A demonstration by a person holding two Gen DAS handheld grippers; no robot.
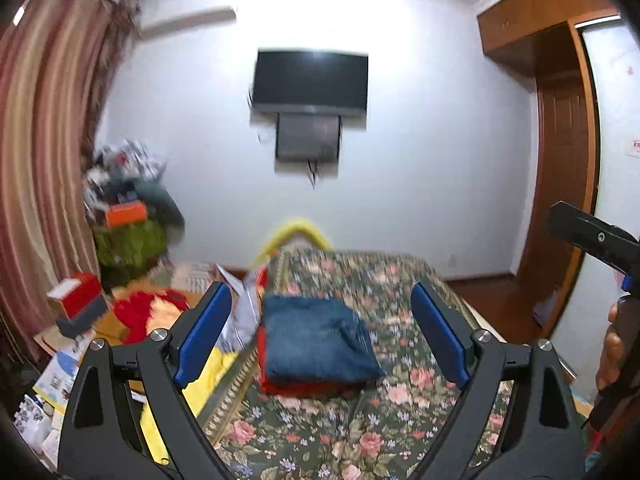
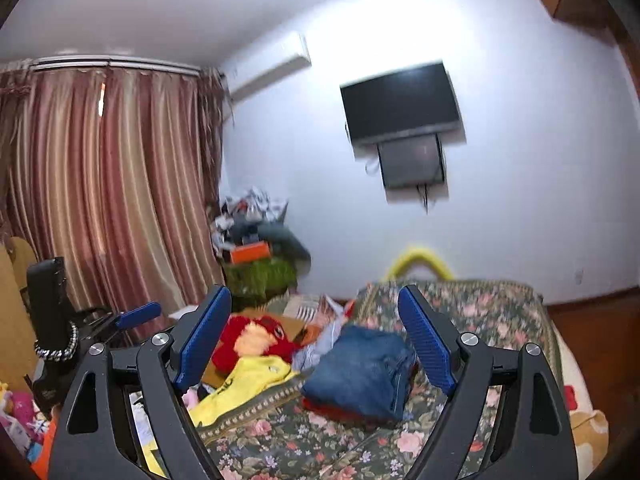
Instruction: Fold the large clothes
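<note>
A folded blue denim garment [image 1: 320, 340] lies on top of a folded red garment [image 1: 304, 388] on the floral bedspread [image 1: 360, 436]. Both also show in the right wrist view: the denim [image 2: 360, 372] and a red edge under it [image 2: 332, 408]. My left gripper [image 1: 322, 334] is open and empty, raised above the bed with the stack seen between its blue pads. My right gripper [image 2: 314, 338] is open and empty, also raised, left of the stack. The right gripper's body shows at the left view's right edge [image 1: 592, 236]. The left gripper shows at the right view's left edge [image 2: 136, 316].
A yellow garment [image 2: 244, 384] hangs off the bed's left edge. A red and orange plush [image 2: 260, 340], boxes and a cluttered pile [image 2: 256, 248] lie left of the bed. Striped curtains [image 2: 100, 184], a wall TV [image 2: 400, 100] and a wooden door [image 1: 560, 184] surround it.
</note>
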